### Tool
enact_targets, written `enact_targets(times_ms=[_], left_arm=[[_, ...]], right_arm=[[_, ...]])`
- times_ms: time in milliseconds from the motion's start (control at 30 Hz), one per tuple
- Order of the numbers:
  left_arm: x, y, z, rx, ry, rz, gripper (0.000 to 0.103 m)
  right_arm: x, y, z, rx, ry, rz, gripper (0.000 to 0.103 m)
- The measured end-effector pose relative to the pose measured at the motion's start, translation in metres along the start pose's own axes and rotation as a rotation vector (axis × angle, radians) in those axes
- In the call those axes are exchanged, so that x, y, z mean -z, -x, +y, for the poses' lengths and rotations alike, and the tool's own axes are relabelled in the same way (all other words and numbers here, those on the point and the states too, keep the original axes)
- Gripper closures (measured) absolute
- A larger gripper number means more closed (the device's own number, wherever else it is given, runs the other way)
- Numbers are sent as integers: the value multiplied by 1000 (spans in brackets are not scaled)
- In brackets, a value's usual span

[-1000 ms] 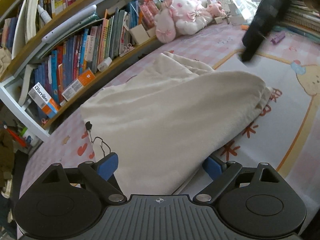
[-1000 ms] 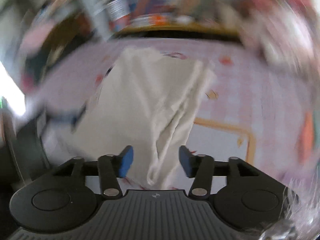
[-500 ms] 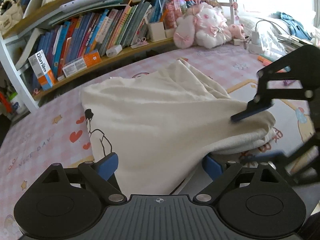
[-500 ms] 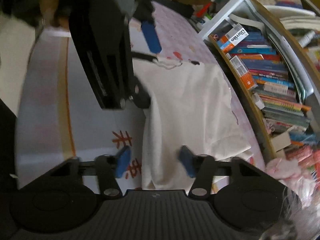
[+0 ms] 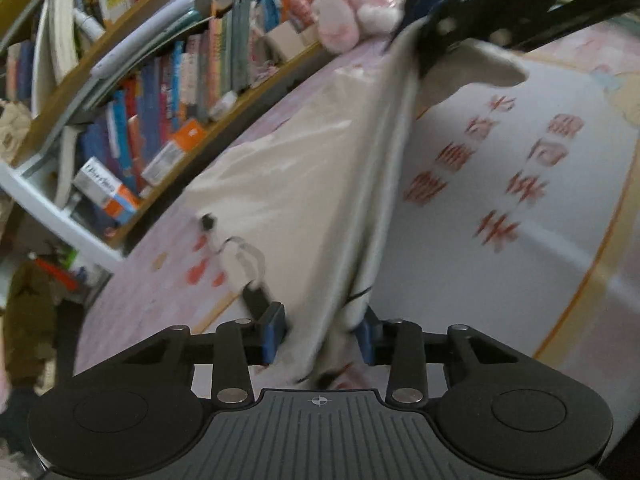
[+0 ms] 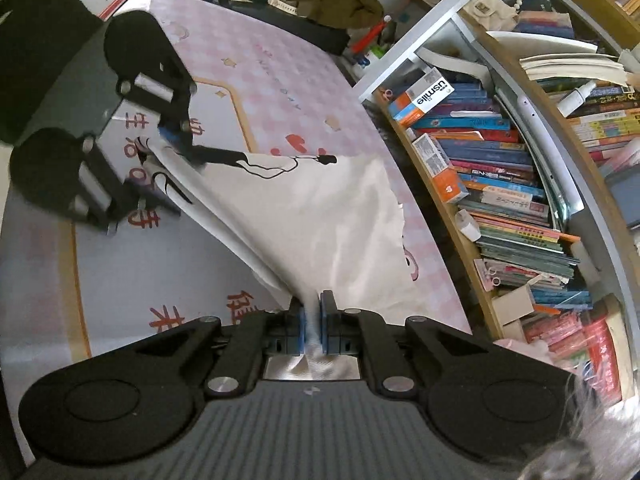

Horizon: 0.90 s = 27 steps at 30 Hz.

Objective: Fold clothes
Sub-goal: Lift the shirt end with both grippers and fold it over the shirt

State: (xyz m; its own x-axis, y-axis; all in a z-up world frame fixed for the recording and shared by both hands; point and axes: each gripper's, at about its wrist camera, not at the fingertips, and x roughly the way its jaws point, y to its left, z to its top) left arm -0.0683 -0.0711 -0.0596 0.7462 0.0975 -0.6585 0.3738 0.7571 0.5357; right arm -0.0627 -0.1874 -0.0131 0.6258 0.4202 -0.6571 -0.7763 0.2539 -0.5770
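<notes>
Cream garment (image 6: 320, 216), thin black line print near one corner, lying partly on the pink checked mat (image 6: 280, 80) alongside the bookshelf (image 6: 500, 168); near edge lifted off the mat and drawn taut into a ridge between the two tools.

Right gripper (image 6: 313, 322): jaws just been closing, now clamped on a bunched fold of the garment; blue pads pressed nearly together with only cloth between, a tuft of fabric sticking out behind them. Pointing down at a slant toward the mat. Seen from the left wrist view as a dark blurred shape (image 5: 436, 28) at the far, raised end of the ridge, beside the pink plush toy (image 5: 352, 8).

Left gripper (image 5: 320, 332): jaws just been closing, about a third apart, garment edge bunched between the blue pads. Right pad (image 5: 365, 338) against the fold; left pad (image 5: 272, 332) at the cloth's side, firm contact not certain owing to blur. Right wrist view (image 6: 158, 160) shows the printed corner pinched between its fingers and held clear of the mat, so taken as gripping. Tool angled down toward the mat, rolled somewhat to one side.

Dark sleeve (image 6: 36, 40) behind the left tool at upper left of the right wrist view. Mat's white centre panel with red characters (image 5: 496, 184) exposed on the side of the ridge away from the bookshelf.
</notes>
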Motion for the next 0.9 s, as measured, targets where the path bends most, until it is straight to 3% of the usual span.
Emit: enact_targets(times_ms=[167,233,300,333,500,600,833,900], left_arm=[[7,2,3,10,-51,-33,76],[8,1,0,20,-84,-43,79],[9,1,-2,29,-107,-45,80],[9,1,-2,32,-114,-46,80],[8,0,-1,62,-143,-41,81],[5,1,-2,81,-168,-39,89],[-5,4,10,90,-111,-39,92],[-6,4,9,92,-122,-38,93]], right_arm=[[14,-9,19,-33,32,40,96],[21,-15,30,-36,58,57,91],[28,-19,40,-29,93,68,71],[32,-21,44,-23,116,72,69],[49,-19,53,22,194,75,69],[58,-19,58,52,240,79,69],[67,-18,66,128,266,71,69],[67,-16,64,142,251,72,91]])
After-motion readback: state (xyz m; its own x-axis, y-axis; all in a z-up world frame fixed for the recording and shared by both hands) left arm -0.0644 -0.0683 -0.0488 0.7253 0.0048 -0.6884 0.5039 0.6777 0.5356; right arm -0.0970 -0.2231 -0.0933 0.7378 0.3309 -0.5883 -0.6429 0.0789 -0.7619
